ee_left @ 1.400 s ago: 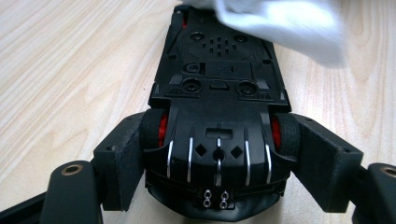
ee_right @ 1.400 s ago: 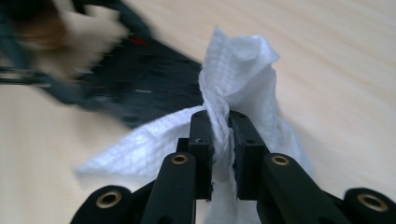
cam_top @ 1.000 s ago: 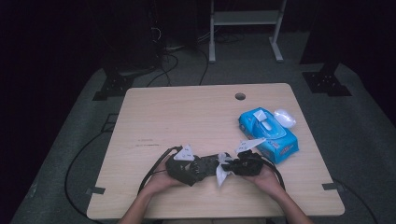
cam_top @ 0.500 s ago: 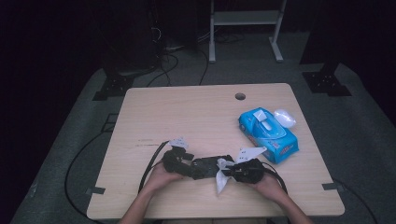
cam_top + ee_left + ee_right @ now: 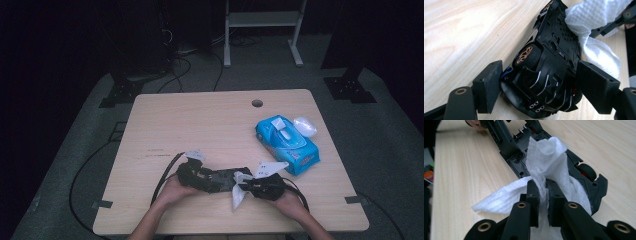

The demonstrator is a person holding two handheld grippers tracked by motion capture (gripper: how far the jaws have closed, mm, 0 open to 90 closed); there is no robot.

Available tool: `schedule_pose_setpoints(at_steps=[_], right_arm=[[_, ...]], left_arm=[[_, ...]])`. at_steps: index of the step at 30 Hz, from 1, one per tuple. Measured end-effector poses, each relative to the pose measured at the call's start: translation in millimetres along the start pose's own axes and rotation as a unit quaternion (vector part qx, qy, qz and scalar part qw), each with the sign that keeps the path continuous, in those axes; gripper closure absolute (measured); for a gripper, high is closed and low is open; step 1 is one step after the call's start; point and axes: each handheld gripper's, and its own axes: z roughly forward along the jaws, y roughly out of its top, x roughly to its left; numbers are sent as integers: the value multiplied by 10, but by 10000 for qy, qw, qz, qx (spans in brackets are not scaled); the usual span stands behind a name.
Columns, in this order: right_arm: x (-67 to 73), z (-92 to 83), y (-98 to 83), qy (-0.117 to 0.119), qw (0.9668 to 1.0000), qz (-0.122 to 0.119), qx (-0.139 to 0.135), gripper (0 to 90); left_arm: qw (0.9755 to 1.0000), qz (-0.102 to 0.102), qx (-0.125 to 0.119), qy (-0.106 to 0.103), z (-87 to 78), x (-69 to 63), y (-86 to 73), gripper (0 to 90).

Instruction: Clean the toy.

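A black toy car (image 5: 220, 180) is held on its side near the table's front edge, its underside facing the left gripper view (image 5: 549, 67). My left gripper (image 5: 199, 174) (image 5: 541, 82) grips the car's rear across its width. Its jaws have just been closing with the car between them. My right gripper (image 5: 252, 187) (image 5: 543, 192) is shut on a crumpled white wipe (image 5: 239, 194) (image 5: 546, 157). The wipe (image 5: 594, 22) is pressed against the front part of the car's underside (image 5: 589, 180).
A blue pack of wipes (image 5: 287, 145) lies at the table's right, with a white oval lid (image 5: 305, 126) beside its far end. A small round hole (image 5: 257, 103) is in the tabletop near the back edge. Cables trail off the front left.
The left gripper and car have turned from slanted to lying along the table's front edge. The wipe now hangs lower between the two hands.
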Motion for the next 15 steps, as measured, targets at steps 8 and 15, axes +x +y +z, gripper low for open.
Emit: schedule_pose_setpoints(at_steps=[8, 15], right_arm=[[-29, -95, -6, -8, 10000, 86, 34, 807], [-188, -296, 38, -305, 9988, 330, -183, 789]], left_arm=[[9947, 865, -130, 533, -8, -213, -8, 232], [9849, 1497, -113, 861, -23, -321, -19, 236]])
